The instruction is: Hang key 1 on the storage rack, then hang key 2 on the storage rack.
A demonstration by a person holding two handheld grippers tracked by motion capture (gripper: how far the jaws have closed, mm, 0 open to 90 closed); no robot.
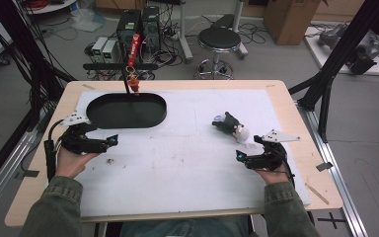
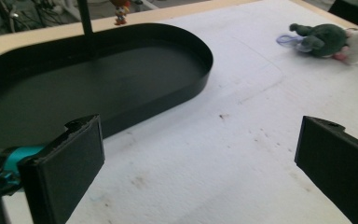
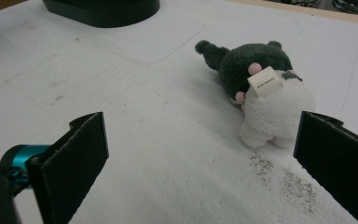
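A small plush toy (image 1: 232, 127), dark green with a white body and a paper tag, lies on the white mat right of centre; it shows close up as the plush toy (image 3: 261, 88) and far off as the plush toy (image 2: 328, 41). A black oval tray (image 1: 127, 110) sits empty at the back left; its tray wall (image 2: 168, 100) is near the left gripper. My left gripper (image 1: 109, 141) is open just in front of the tray. My right gripper (image 1: 243, 157) is open a short way in front of the toy, apart from it.
A black stand (image 1: 126, 74) with a red strap and a small figure hangs over the tray's far edge. The white mat (image 1: 187, 163) covers most of the wooden table (image 1: 296, 118). A stool (image 1: 219, 42) and computer cases stand on the floor beyond the table.
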